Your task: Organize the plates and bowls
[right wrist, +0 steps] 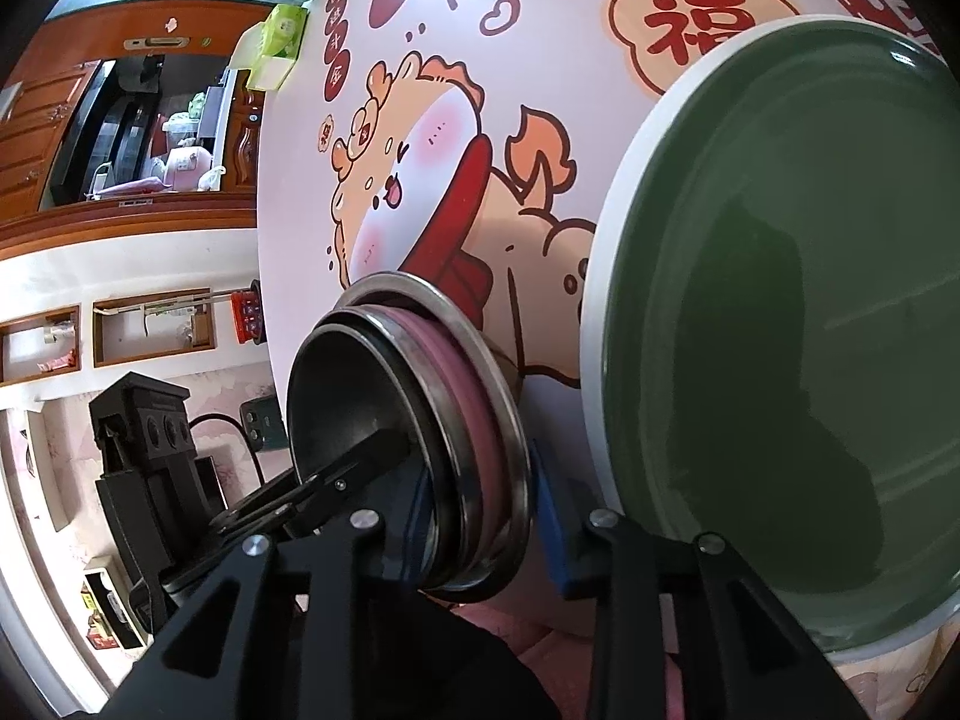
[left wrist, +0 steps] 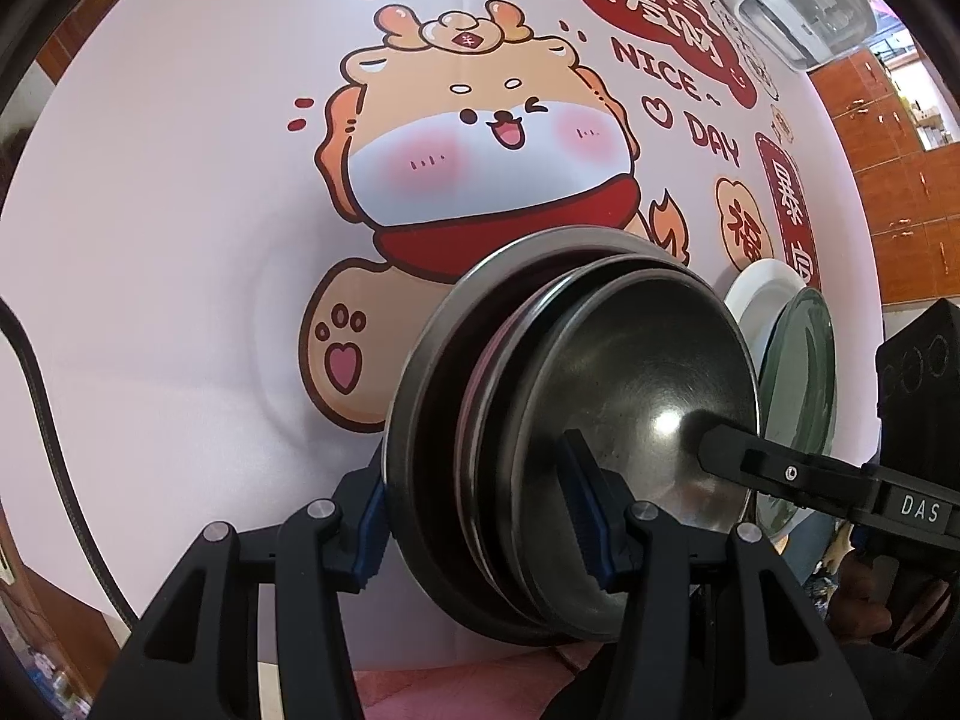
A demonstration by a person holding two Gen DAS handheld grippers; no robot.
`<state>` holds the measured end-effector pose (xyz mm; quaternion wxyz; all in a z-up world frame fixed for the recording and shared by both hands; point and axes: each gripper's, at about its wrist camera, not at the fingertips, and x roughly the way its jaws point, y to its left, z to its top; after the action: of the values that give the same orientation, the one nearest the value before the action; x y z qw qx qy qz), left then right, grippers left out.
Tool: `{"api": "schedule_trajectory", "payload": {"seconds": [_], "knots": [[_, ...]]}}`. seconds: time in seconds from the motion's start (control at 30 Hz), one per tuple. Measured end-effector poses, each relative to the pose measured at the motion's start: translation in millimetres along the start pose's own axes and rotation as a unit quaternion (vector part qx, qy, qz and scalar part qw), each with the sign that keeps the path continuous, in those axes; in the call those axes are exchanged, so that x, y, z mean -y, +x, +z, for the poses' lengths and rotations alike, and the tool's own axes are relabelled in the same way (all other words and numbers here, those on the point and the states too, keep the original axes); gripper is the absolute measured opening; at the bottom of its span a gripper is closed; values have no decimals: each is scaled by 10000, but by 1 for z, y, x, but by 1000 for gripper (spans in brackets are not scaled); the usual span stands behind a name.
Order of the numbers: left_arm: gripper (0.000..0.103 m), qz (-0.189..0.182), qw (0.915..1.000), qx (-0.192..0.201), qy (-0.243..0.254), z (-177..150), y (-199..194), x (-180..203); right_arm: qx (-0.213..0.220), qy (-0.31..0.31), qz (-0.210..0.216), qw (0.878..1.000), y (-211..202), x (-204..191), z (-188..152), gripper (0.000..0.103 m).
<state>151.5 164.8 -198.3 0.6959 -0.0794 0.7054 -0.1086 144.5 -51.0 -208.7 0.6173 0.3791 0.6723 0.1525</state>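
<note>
A nested stack of steel bowls [left wrist: 600,396] with a pink bowl [right wrist: 462,384] among them stands on the cartoon tablecloth. My left gripper [left wrist: 480,516] is shut on the near rims of the stack, one finger outside, one inside the top bowl. My right gripper [right wrist: 486,510] also spans the stack's rims [right wrist: 420,420], its jaws apart around them; one of its fingers [left wrist: 756,456] reaches into the top bowl in the left wrist view. A green plate [right wrist: 780,312] lies on a white plate [right wrist: 606,276] right of the stack, also seen in the left wrist view [left wrist: 798,372].
The table carries a white cloth [left wrist: 180,210] with a cartoon dog print. A white appliance [left wrist: 792,6] sits at the far corner. A green tissue box [right wrist: 276,42] stands at the table's far edge. Wooden cabinets [right wrist: 72,120] and a black charger stand [right wrist: 144,450] lie beyond.
</note>
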Motion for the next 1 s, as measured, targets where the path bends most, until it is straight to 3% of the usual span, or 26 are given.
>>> {"api": "schedule_trajectory", "payload": {"seconds": [0.33, 0.7, 1.0], "knots": [[49, -10, 9996, 252, 90, -15, -15, -5, 218, -353, -45, 9991, -3, -13, -13, 30], [49, -246, 9965, 696, 388, -38, -39, -1, 894, -734, -68, 9933, -23, -24, -46, 30], [47, -432, 9931, 808, 731, -46, -46, 12, 1365, -730, -127, 9879, -41, -20, -65, 30]]}}
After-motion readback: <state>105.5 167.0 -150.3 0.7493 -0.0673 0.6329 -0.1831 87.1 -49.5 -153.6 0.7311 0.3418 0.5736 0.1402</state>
